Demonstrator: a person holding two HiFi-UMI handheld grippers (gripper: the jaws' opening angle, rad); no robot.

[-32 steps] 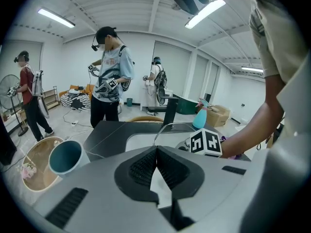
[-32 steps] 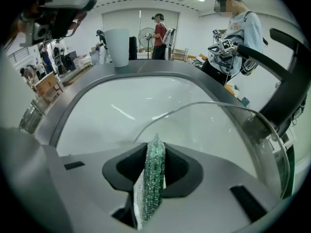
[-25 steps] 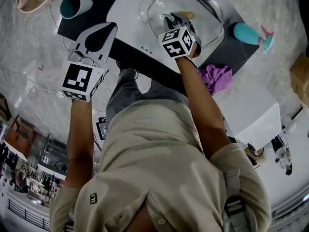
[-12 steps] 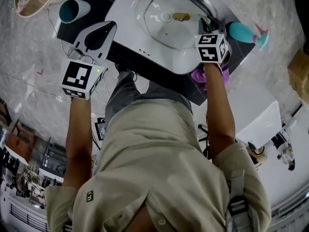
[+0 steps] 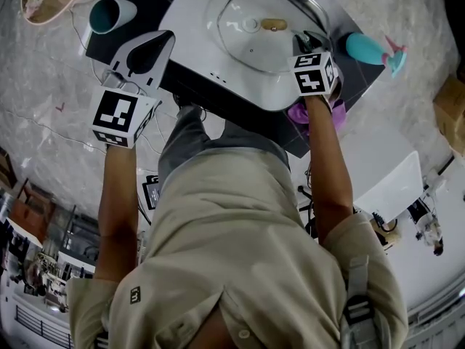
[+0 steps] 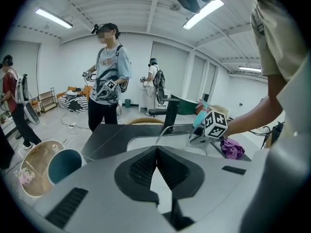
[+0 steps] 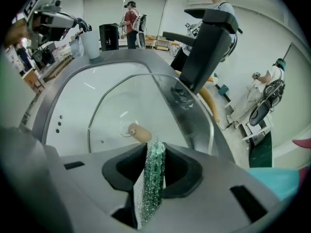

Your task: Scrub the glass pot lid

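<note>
Looking down in the head view, the glass pot lid sits knob-up in the white sink, which is set into a dark counter. The right gripper is at the lid's right edge, with a purple cloth on the counter just beside it. The left gripper hangs off to the left of the sink, well apart from the lid and near a teal cup lying on its side.

The left gripper view shows its jaws closed tip to tip with nothing between them. The cup lies at lower left, and the lid's rim and the other gripper are beyond.

The right gripper view shows its jaws clamped on a green glittery scrubber. The lid's wooden knob is just ahead of the jaw tips, and a black faucet rises behind the lid.
</note>
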